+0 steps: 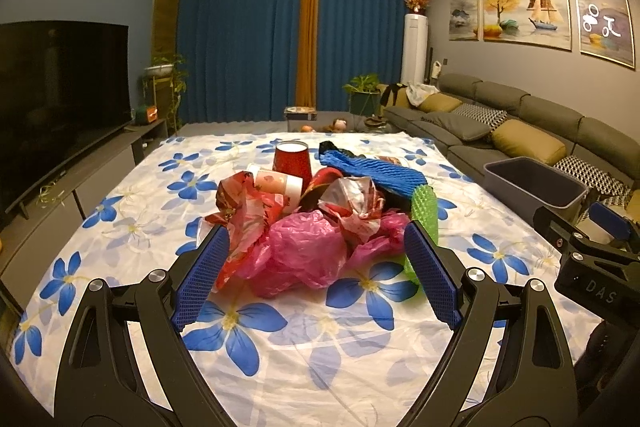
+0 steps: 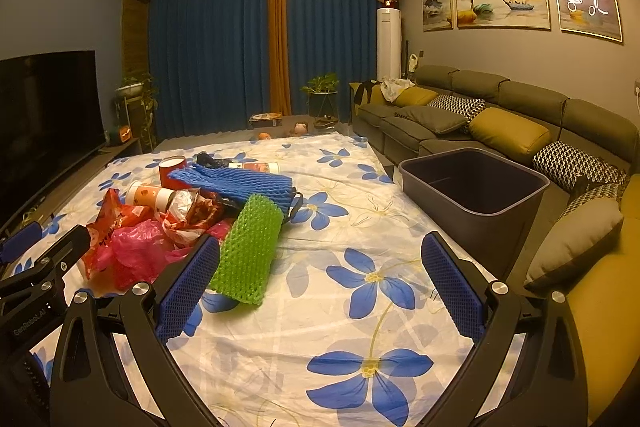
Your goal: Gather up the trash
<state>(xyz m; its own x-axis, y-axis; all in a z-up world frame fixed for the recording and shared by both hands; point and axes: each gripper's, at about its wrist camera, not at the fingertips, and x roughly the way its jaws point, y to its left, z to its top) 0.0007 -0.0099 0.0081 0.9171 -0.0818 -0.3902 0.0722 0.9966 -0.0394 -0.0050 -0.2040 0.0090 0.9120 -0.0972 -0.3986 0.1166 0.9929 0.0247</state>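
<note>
Covering table: floral cloth (image 2: 360,327) | trash pile (image 1: 304,211) | both grippers' fingers spread, empty

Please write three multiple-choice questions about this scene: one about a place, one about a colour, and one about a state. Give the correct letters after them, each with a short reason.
1. Where does the bin stand, seen from the trash pile?
A. to the right, near the sofa
B. to the left, near the TV
C. in the middle of the pile

2. What colour is the foam net nearest the right gripper?
A. yellow
B. green
C. white

3. In what state is the left gripper?
A. shut on a cup
B. shut on nothing
C. open, with the pink bag between its fingers

Answers:
1 A: the right wrist view shows the bin at the cloth's right edge, beside the sofa.
2 B: the net by the right gripper's left finger is bright green.
3 C: the blue pads stand wide apart on either side of the bag.
</note>
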